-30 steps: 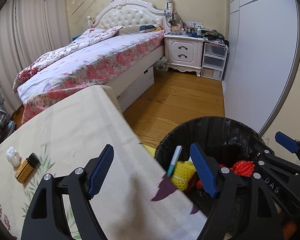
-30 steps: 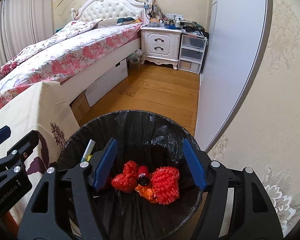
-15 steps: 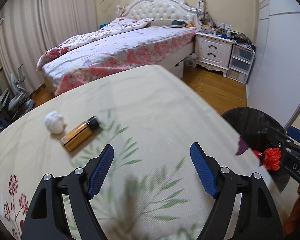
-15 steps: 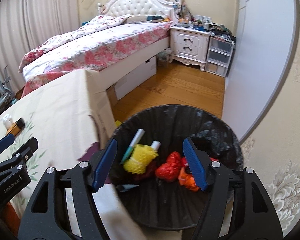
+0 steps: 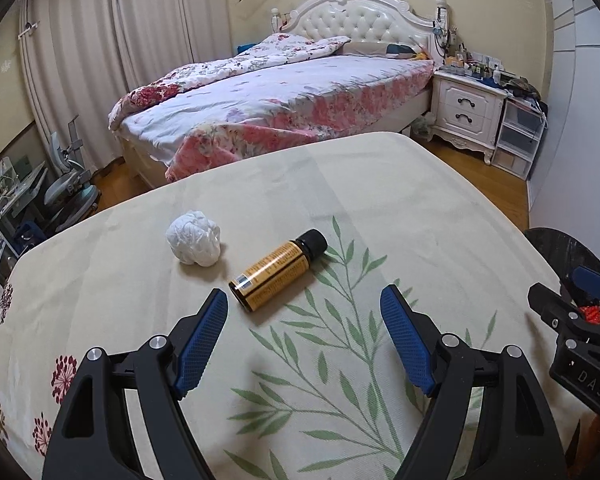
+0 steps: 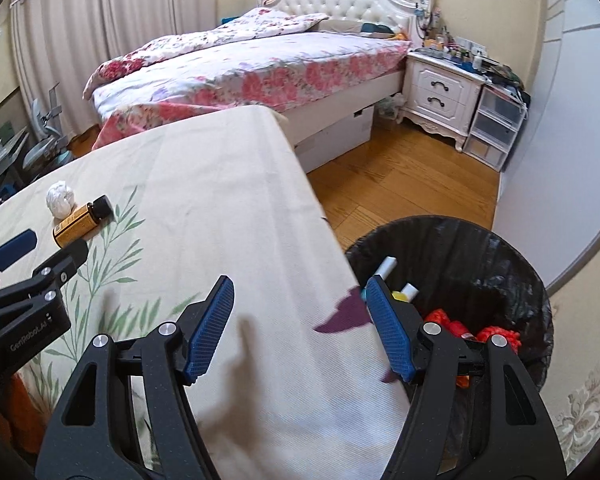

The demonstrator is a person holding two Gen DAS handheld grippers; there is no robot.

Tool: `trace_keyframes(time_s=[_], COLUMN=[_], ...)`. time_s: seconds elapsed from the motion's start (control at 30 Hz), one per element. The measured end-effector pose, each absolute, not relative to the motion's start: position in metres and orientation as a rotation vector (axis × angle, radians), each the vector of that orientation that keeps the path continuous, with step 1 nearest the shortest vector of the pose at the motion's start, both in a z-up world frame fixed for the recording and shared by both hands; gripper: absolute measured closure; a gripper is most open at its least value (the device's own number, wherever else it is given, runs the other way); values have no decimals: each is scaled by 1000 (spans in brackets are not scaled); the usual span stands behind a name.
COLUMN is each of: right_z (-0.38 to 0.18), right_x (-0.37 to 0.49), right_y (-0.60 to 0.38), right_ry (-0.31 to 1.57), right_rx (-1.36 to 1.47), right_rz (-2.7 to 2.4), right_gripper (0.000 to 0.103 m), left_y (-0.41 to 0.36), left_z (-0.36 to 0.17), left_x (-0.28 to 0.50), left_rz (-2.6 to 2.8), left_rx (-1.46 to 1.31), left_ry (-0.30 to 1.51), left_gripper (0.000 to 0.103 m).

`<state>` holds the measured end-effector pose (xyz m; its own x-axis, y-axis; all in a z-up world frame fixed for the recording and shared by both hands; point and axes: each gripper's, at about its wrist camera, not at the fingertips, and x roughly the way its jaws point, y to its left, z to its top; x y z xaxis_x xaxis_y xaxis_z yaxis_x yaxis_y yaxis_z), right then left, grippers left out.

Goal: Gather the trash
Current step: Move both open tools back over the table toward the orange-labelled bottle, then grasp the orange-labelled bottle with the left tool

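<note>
The left gripper point(image 5: 304, 316) hangs with jaws spread, holding nothing, just short of the amber bottle point(image 5: 276, 270) and the white paper wad point(image 5: 194, 238) mid-tablecloth point(image 5: 380, 200); the right gripper point(image 6: 300, 320), likewise spread and bare, straddles the tablecloth's right edge beside the black-lined bin point(image 6: 480, 248).

Amber bottle point(image 5: 277, 274) with black cap, white paper wad point(image 5: 195, 237), cream leaf-print tablecloth point(image 5: 380, 208)

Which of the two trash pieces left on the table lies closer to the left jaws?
The amber bottle, lying on its side with its black cap pointing away. The crumpled white tissue sits farther off, beyond it to the left.
</note>
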<state>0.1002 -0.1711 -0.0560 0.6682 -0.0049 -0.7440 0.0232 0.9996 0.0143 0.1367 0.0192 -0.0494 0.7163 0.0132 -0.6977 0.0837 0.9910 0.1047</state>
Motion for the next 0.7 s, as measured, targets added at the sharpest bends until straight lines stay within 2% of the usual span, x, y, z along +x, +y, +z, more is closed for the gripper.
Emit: trace_keyframes(time_s=[0.4,0.47,0.6,0.7], right_z=[-61,-62,-63,-63], right_x=[128,130,133,134], right_y=[-153,-152,-150,-151], right_ry=[871,873,876,878], right_rx=[0,-1,-4,-3], right_rz=[14,16,19,20], right_gripper=[35,35,35,35], left_y=[26,27,31,31], left_z=[-58,-60,-65,-66], left_x=[175,180,184,183], left_rz=[-77,-90,-122,-135], left_rx=[161,157,132,126], left_ry=[807,821,863,875], left_gripper=[27,30,47,56])
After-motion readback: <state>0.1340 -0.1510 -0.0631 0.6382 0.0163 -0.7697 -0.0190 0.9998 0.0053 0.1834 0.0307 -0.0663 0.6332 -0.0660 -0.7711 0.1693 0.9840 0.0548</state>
